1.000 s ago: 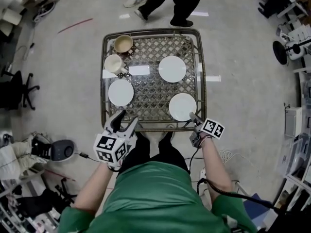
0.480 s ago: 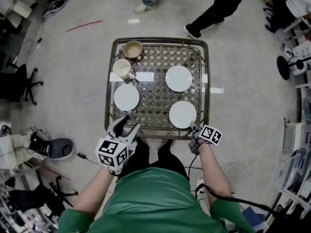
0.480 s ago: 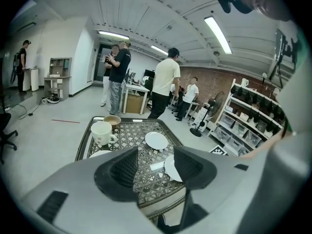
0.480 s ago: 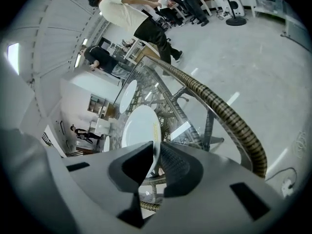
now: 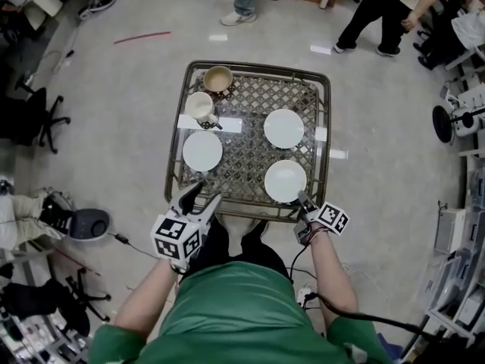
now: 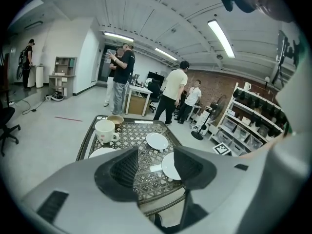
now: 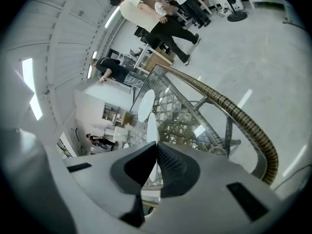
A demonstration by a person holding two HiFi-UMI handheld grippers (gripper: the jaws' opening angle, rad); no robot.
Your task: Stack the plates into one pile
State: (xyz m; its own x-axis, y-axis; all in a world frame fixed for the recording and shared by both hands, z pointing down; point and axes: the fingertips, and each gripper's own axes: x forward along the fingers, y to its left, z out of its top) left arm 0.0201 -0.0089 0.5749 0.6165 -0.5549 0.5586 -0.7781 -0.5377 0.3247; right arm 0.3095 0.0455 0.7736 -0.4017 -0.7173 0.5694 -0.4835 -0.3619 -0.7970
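Note:
Three white plates lie on the lattice table: one at the left, one at the far right, one at the near right. My right gripper is at the near rim of the near right plate. Its jaws have just been closing, and the plate's thin rim shows edge-on between the pads, so the right gripper is shut on it. My left gripper hangs open off the table's near left edge with nothing between its fingers. The left plate lies beyond it.
A cream mug and a brown bowl stand at the table's far left corner. The table has a raised tube rim. People stand and walk on the floor beyond the table. An office chair stands at the left.
The right gripper's jaws have closed on the near right plate's rim. The left gripper has stayed open by the near left edge. The people beyond the table have walked off to the right.

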